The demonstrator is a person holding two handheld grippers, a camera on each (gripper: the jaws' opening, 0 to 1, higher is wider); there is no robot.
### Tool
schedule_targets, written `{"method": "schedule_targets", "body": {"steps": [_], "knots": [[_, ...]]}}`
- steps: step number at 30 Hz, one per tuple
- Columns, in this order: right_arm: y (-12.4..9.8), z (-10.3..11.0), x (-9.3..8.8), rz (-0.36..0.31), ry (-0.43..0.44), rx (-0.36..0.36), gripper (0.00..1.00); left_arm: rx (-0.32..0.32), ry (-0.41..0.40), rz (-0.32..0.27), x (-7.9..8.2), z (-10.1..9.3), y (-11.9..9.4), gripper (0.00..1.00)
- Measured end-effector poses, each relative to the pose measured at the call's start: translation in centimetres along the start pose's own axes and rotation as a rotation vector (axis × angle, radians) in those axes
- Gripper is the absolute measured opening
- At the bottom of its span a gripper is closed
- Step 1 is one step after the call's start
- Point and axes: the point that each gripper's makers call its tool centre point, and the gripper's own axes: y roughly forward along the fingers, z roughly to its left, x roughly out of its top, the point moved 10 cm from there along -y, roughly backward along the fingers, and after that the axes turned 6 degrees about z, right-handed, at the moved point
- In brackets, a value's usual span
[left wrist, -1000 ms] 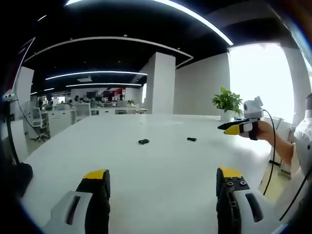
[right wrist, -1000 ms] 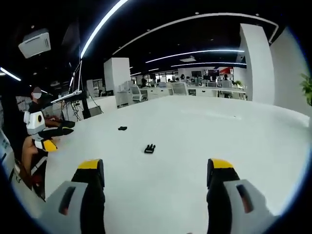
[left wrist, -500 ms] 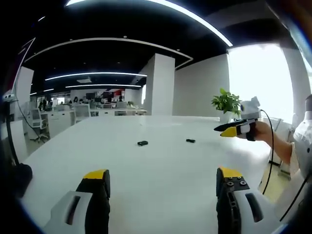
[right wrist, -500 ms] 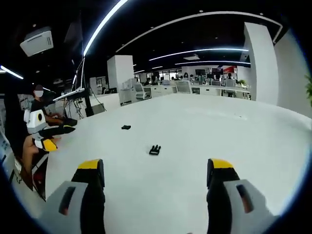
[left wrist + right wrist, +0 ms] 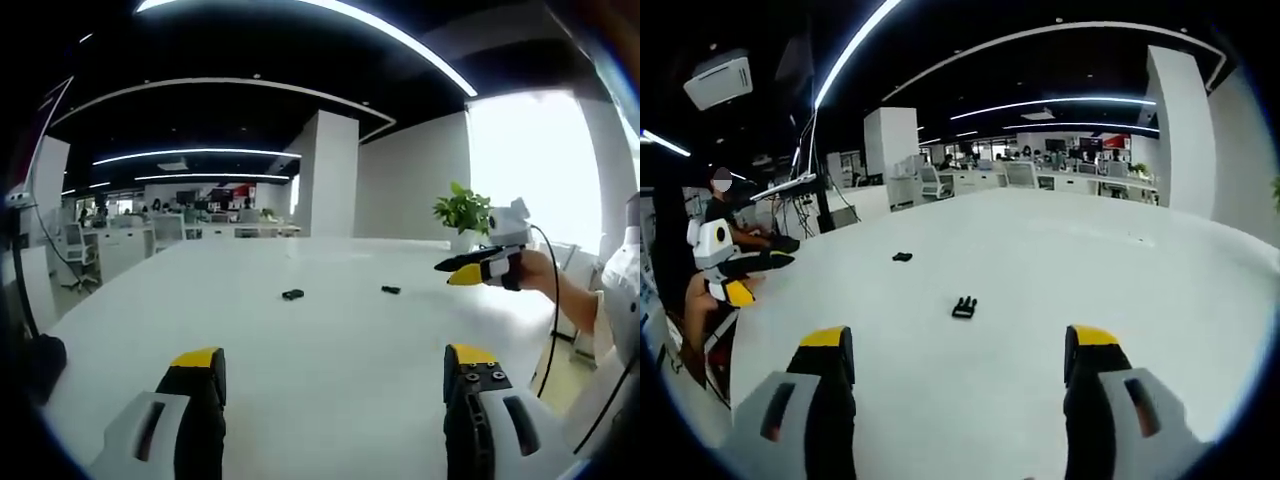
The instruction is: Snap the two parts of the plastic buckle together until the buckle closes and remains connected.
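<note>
Both buckle parts lie apart mid-worktop [image 5: 1140, 300]: the pronged part [image 5: 964, 307] at 12 o'clock from the right gripper [image 5: 960, 375], the socket part [image 5: 902, 257] at 11. Bare surface surrounds them. Both grippers' jaws gape, empty. The left gripper [image 5: 333, 385] hovers above the near edge; a potted plant [image 5: 464, 212] stands at 2.
</note>
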Motion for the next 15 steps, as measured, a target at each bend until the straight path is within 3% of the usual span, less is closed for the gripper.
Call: {"method": "schedule_targets", "body": {"steps": [15], "knots": [[1.6, 0.2, 0.0, 0.038, 0.023, 0.025, 0.85, -0.013, 0.002, 0.002, -0.1, -0.3, 0.2, 0.92]]}}
